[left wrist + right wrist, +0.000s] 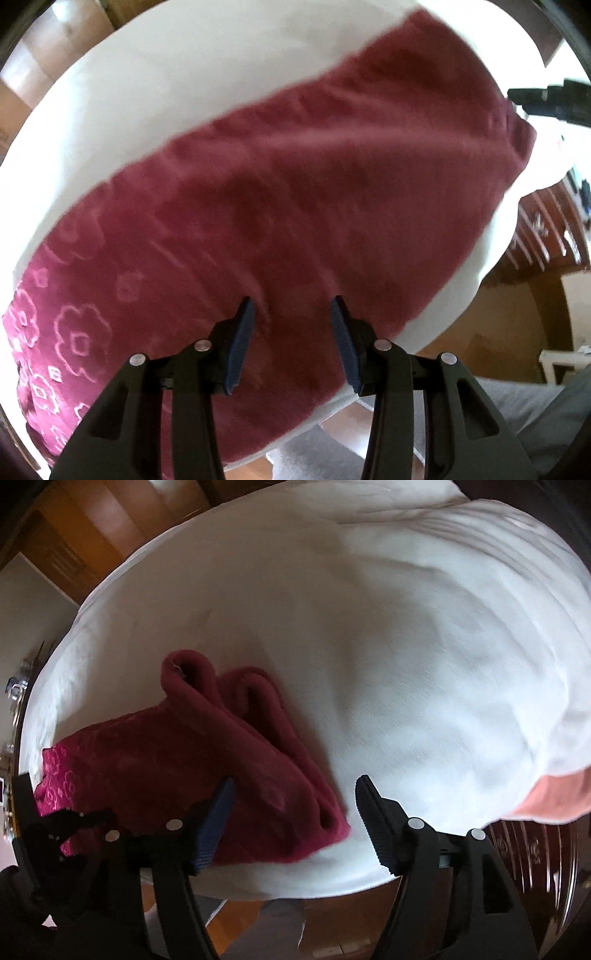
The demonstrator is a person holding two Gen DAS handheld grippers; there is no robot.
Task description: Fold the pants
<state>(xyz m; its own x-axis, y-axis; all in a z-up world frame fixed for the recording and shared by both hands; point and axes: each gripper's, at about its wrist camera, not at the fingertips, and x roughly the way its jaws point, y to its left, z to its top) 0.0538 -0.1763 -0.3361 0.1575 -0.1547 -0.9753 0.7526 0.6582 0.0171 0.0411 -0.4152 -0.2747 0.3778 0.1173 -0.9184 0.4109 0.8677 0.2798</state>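
Maroon fleece pants [295,192] with pink flower print lie diagonally across the white-sheeted bed [155,96] — waistband bunched at centre left in the right view. Left gripper [291,339] and right gripper [295,823] both hover released — nothing between their fingers.

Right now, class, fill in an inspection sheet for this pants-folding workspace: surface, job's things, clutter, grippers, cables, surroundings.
Surface: white bed sheet, wrinkled, with bare areas.
Job's things: maroon pants lying lengthwise, flower print at one end; other end bunched in the right view.
Clutter: pink cloth at the sheet's edge.
Grippers: left hand-held gripper open over the pants, holding nothing; right hand-held gripper open at the bunched end.
Cables: nothing seen.
Surroundings: wooden floor, wooden wardrobe.
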